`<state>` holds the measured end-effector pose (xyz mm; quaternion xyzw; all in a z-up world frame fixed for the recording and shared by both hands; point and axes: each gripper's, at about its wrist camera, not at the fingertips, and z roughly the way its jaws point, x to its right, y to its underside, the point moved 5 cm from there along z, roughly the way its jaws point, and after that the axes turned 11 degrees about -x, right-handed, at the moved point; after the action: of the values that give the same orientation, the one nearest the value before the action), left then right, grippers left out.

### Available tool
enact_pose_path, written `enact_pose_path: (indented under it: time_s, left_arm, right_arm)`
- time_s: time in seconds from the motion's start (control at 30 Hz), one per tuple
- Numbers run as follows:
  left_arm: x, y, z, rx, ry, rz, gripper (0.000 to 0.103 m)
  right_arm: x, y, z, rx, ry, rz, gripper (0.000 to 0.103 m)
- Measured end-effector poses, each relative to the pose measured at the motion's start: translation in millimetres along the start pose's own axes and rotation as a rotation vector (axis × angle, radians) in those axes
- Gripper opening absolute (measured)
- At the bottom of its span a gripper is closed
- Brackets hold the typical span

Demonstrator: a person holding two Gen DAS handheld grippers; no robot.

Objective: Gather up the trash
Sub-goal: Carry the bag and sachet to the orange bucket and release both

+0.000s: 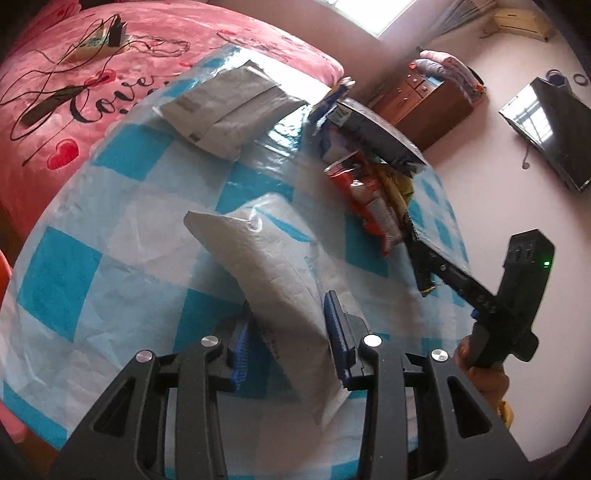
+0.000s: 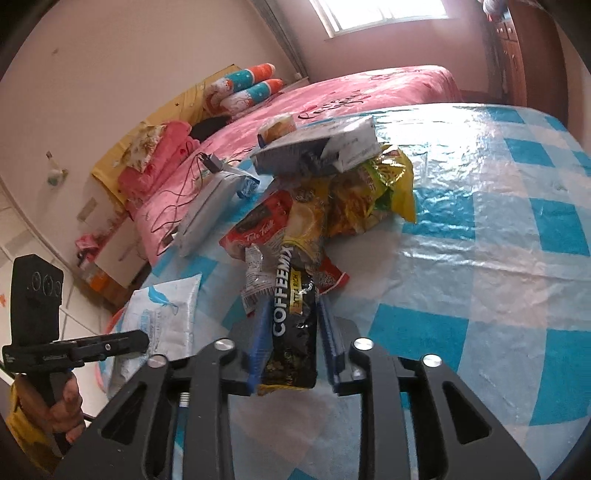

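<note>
Crinkled white mailer (image 1: 280, 295) pinched in left tool (image 1: 288, 332).

daylight is pouring through a window (image 2: 373, 14) at twelve o'clock, washing pale pink walls (image 2: 110, 74). a bed under a pink blanket (image 1: 55, 122) is lying at ten o'clock (printed with hearts), a wooden dresser (image 1: 417, 107) standing at one o'clock, a dark flat screen (image 1: 550, 129) hanging at two.

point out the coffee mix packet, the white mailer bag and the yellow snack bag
coffee mix packet (image 2: 293, 325): right wrist view, middle of its black front.
white mailer bag (image 1: 273, 273): left wrist view, its bulging middle.
yellow snack bag (image 2: 373, 192): right wrist view, its crinkled front.
</note>
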<state>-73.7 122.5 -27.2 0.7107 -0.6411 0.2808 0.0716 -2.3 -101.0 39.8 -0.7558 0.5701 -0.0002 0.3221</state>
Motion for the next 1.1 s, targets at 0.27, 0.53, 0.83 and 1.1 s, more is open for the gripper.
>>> enact_pose_path:
  time_s: [0.27, 0.53, 0.83, 1.1]
  left_arm:
    - [8.7, -10.3, 5.0, 0.063, -0.088, 0.079, 0.059]
    - [10.0, -12.8, 8.6, 0.084, -0.09, 0.071, 0.043]
    - [-2.3, -10.5, -1.1, 0.121, 0.0, 0.017, 0.033]
    - [-9.2, -8.7, -19.3, 0.167, 0.077, -0.002, 0.032]
  right_arm:
    - [4.9, -16.0, 16.4, -0.009, 0.049, 0.036, 0.054]
    - [6.7, -22.7, 25.3, -0.021, 0.127, 0.041, 0.034]
    - [7.7, -16.0, 9.2, 0.027, 0.149, 0.065, 0.027]
    - [-6.2, -10.8, -15.7, 0.067, 0.107, 0.072, 0.027]
